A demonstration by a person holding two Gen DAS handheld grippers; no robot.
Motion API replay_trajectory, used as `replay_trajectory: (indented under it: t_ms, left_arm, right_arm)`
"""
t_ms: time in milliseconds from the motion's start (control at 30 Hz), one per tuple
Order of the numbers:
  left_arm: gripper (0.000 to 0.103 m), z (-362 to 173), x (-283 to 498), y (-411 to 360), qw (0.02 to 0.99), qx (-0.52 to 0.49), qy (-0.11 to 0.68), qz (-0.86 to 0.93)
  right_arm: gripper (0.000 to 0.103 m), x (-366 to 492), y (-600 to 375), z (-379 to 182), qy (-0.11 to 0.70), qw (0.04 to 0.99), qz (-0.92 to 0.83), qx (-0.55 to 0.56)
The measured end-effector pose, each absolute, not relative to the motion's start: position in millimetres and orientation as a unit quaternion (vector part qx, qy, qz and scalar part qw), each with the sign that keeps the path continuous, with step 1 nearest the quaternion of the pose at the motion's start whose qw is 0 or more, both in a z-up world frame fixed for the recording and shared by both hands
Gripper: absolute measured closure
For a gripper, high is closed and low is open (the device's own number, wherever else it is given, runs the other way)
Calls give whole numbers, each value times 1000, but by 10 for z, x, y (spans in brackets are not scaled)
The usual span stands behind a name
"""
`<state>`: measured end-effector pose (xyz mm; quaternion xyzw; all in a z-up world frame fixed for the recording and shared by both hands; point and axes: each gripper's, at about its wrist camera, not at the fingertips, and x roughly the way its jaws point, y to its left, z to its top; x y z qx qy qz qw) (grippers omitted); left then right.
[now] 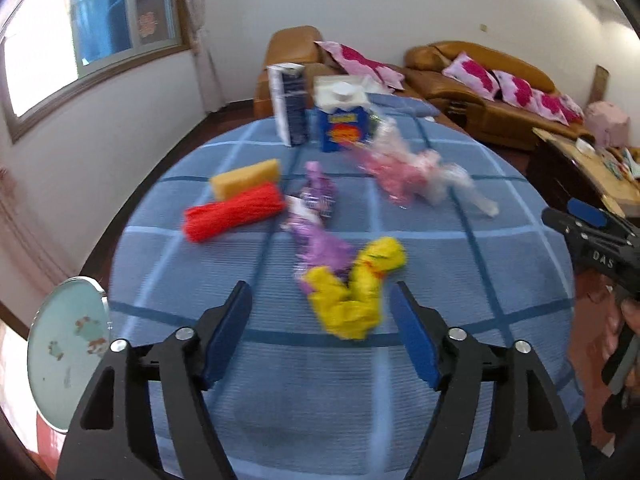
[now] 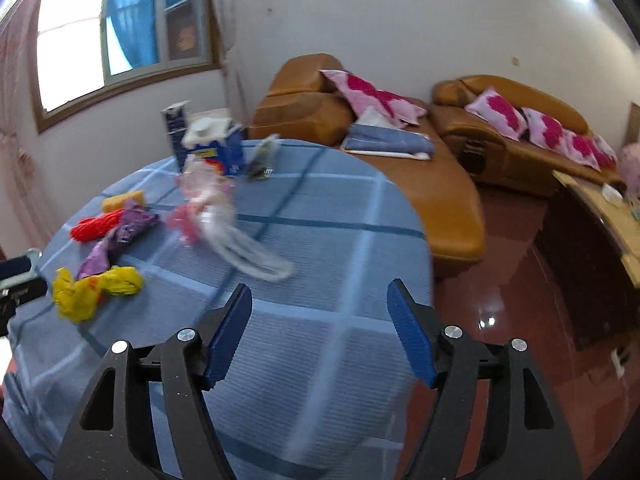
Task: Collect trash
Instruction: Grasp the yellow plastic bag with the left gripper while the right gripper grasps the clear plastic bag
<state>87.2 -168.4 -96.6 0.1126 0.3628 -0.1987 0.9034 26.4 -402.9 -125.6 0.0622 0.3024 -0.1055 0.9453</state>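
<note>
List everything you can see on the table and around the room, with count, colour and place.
yellow wrapper: one, yellow, crumpled, nearest the left gripper
purple wrapper: one, purple, table centre
pink and clear plastic bag: one, right of centre
red bundle: one, red, left side
sponge: one, yellow, behind the red bundle
cartons: two, blue and white, far edge
tablecloth: one, blue checked
plate: one, pale green, off the table's left edge
sofas: two, tan, with pink cushions
window: one, left wall
left gripper: open, empty
right gripper: open, empty
</note>
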Motion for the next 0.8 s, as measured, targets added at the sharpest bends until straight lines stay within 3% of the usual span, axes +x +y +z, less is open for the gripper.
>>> replay_trajectory:
  t_ms: [100,167,200,300,667,800]
  left_arm:
    - [32,-1102,880,-1821,896,129,375,-201]
    - [49,-1179,930,-1833,890,128,387,-203]
    - [62,-1220,967,-1826,884,122,400,-211]
    - [72,-1215,973,-1797,882,117,399,-222]
    - [74,-819,849,-1370,902,110,357,-219]
    - [74,-705,941,-1049,914,102,347,-186]
  right_arm:
    - [33,229,-4159,-1309,300,944,-112,82]
    - [33,219,-4184,-1338,300,943,-109,91]
    - [33,215,-4183,-1344,299,944,-106,92]
    - [32,236,-4150,-1331,297,945,-99,95]
    - [33,599,-3805,-991,270,956,-57,98]
    - [45,972,-3676,-967,294,946,-36,133]
